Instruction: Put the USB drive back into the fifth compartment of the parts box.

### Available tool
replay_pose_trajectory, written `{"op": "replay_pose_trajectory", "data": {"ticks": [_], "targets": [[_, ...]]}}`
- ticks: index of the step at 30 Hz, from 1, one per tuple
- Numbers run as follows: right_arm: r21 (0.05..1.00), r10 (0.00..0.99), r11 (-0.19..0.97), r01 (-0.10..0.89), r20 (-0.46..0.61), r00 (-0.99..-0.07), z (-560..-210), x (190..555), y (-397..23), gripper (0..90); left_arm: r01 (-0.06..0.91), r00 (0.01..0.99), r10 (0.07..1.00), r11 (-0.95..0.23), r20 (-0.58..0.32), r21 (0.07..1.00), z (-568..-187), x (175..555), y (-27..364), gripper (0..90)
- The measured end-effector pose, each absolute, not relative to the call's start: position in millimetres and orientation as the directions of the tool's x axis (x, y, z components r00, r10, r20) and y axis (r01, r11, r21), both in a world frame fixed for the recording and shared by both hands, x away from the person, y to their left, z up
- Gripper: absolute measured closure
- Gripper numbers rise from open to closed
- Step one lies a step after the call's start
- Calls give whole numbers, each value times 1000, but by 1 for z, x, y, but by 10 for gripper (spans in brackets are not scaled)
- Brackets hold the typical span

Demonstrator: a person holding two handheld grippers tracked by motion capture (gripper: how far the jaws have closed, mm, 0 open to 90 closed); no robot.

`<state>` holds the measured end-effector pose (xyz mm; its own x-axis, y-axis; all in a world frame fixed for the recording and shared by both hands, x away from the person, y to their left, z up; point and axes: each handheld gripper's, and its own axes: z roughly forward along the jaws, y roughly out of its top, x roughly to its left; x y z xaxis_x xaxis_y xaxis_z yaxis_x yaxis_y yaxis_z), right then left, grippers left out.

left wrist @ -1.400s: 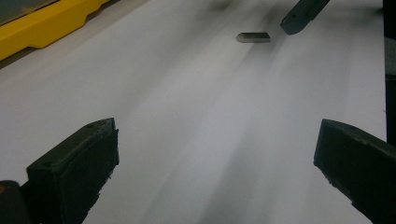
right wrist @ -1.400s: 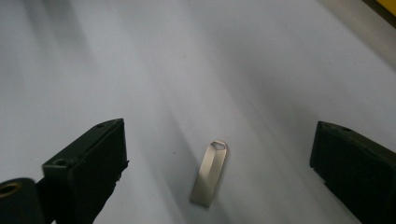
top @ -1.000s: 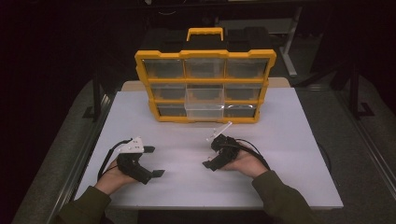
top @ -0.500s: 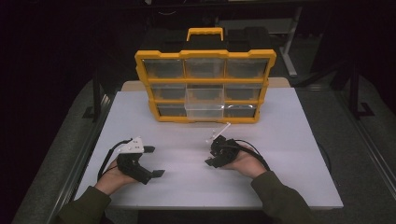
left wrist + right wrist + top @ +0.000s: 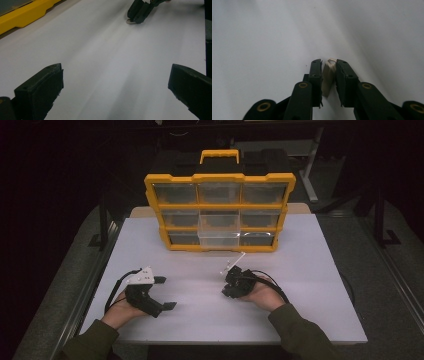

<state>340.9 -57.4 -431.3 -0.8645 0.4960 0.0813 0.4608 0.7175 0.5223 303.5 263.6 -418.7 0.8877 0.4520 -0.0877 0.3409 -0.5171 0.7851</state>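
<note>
Near left: left gripper [image 5: 162, 292] rests on the white worktop [image 5: 310, 270], fingers wide apart, empty. Near right: right gripper [image 5: 329, 72] has just been closing, now clamped on a small cream plastic piece [image 5: 328, 75] at the worktop. Pickup apparently done; carrying to the far yellow drawer organizer [image 5: 220, 212] remains.

A box of small drawers [image 5: 220, 212] stands at the far middle of the tabletop [image 5: 310, 285]. Near the person, the left hand-held gripper [image 5: 162, 292] sits on the left and the right hand-held gripper [image 5: 230, 287] on the right, well apart. A small piece [image 5: 328, 75] sits between the right one's jaws.
</note>
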Motion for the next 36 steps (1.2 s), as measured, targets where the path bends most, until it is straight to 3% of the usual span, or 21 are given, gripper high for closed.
{"op": "replay_pose_trajectory", "data": {"ticks": [36], "targets": [[521,470,732,439,80,-879,-425,339,-60,778,339,889,449,-518,-88,785,-419,303,263,0]]}}
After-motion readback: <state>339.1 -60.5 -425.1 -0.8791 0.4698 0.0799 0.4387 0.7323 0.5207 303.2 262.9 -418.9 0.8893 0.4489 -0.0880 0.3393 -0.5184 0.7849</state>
